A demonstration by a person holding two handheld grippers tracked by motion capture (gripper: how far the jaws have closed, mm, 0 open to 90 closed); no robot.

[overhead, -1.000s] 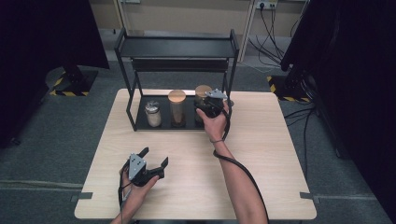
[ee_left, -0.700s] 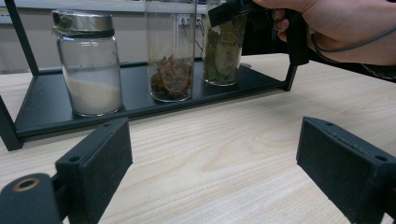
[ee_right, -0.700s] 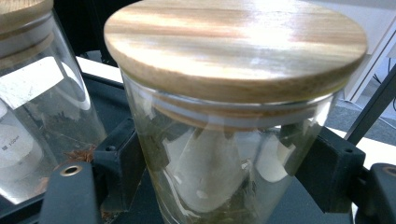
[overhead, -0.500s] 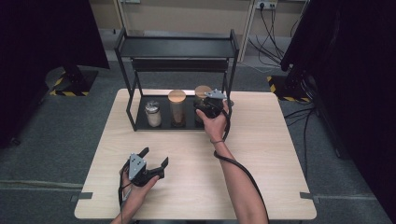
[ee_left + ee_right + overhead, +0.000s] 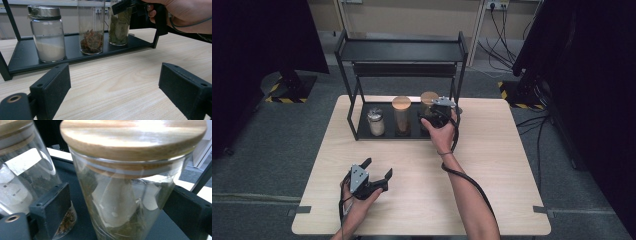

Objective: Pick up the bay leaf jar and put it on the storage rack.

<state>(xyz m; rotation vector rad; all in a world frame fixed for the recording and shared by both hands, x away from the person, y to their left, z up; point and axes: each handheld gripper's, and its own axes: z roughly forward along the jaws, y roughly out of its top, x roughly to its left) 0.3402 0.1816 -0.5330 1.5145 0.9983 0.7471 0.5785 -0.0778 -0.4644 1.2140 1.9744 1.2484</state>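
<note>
The leaf jar (image 5: 125,182) stands at the right end of the rack's (image 5: 362,134) lower shelf, between the right tongs' (image 5: 435,116) wide jaws, which flank it without clearly touching. The left tongs (image 5: 377,170) gape wide over the desk (image 5: 512,165), well apart.

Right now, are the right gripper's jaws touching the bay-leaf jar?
Cannot tell. In the right gripper view the bay-leaf jar sits between the jaws of the right gripper; the right jaw looks close against the glass, the left one shows a small gap, but reflections blur both edges.
</note>
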